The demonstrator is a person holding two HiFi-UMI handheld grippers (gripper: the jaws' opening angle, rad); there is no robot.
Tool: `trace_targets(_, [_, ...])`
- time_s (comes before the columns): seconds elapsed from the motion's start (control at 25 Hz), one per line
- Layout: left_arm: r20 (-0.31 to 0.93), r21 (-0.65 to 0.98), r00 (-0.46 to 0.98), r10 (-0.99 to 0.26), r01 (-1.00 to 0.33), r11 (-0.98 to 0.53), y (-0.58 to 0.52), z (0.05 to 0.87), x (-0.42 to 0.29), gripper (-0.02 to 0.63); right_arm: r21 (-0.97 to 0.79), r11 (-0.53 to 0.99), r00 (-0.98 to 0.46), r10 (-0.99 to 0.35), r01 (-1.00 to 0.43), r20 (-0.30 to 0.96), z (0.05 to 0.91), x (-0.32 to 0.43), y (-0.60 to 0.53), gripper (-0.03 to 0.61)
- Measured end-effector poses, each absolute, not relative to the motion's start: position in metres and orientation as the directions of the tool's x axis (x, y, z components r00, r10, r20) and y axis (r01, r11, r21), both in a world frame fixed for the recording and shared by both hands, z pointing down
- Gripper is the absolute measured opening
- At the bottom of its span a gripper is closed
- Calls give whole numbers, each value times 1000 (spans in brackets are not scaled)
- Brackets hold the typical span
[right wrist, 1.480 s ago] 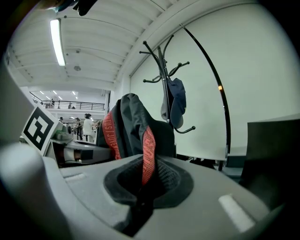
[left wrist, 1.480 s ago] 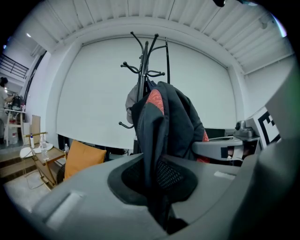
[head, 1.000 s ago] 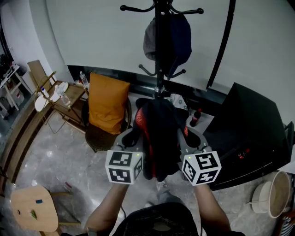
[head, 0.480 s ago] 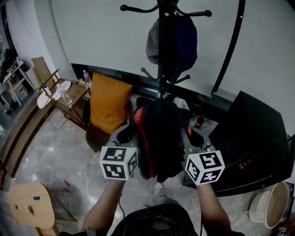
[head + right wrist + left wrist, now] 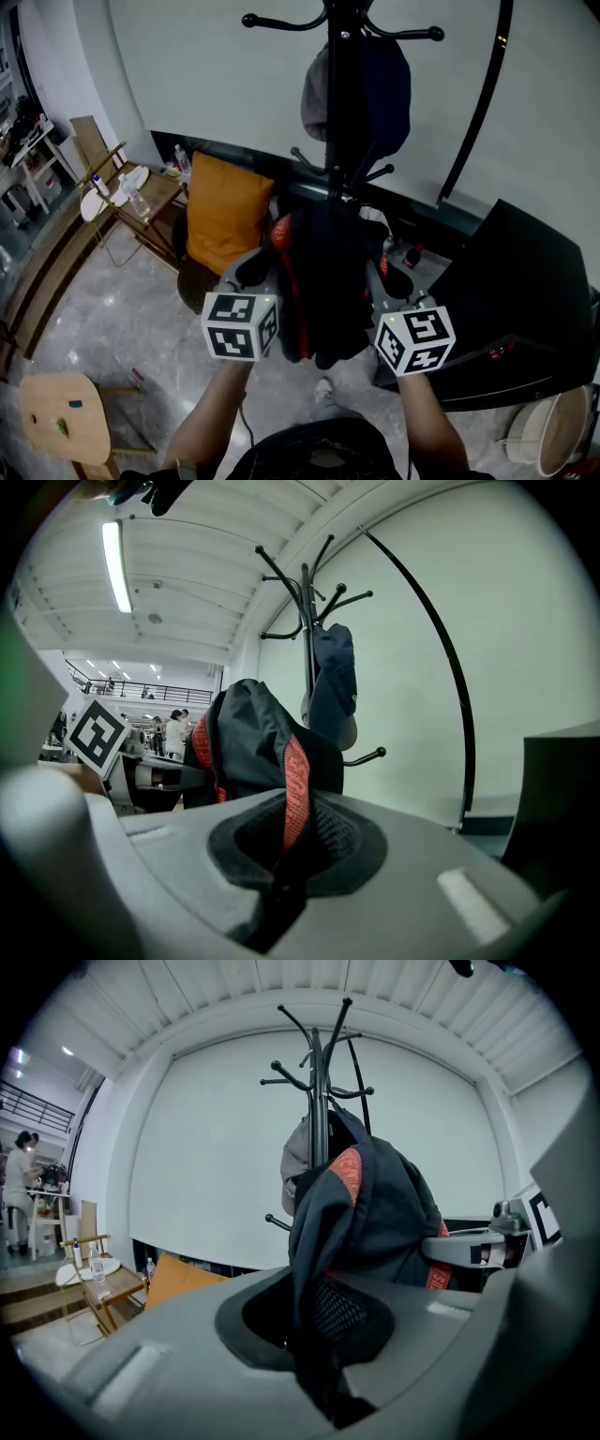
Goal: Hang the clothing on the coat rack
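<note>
A black jacket with red trim hangs bunched between my two grippers, held up in front of the black coat rack. My left gripper is shut on the jacket's left side; its dark fabric runs down between the jaws. At the jacket's right, my right gripper is shut on the edge with the red strip. A dark blue and grey cap hangs on the rack's upper hooks. The rack's pole rises straight behind the jacket, with a free lower hook in the right gripper view.
An orange cushion leans on a dark chair below left. A wooden side table with bottles stands further left, a round stool at bottom left. A black case sits right, beside a curved black pole. People stand far off.
Both grippers and the jacket have moved closer to the coat rack and slightly upward; the rack looms larger in the head view. The grips are unchanged.
</note>
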State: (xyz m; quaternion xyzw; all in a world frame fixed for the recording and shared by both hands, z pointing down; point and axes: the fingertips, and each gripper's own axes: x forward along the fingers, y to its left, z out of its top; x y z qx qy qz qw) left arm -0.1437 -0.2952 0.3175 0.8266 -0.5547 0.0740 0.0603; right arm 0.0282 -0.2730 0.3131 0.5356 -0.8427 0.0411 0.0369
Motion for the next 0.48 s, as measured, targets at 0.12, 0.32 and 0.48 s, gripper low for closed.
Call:
trace_targets(0.12, [194,16,367,-910,-928,-371,-305,320,-143,33,-36,427,-428,-897,-904,106,315,28,-283,29])
trace_targets(0.32, [211,14,363,-908,-929,-369,-324,327,-140,33,-54,427,-430,-895,-903,113,321,31,-302,29])
trace_targets(0.48, [224,15,362,-905,-930,-368,-336,333,-137,32,-60,427,-431,-894,-902,125,327,31,-312,28])
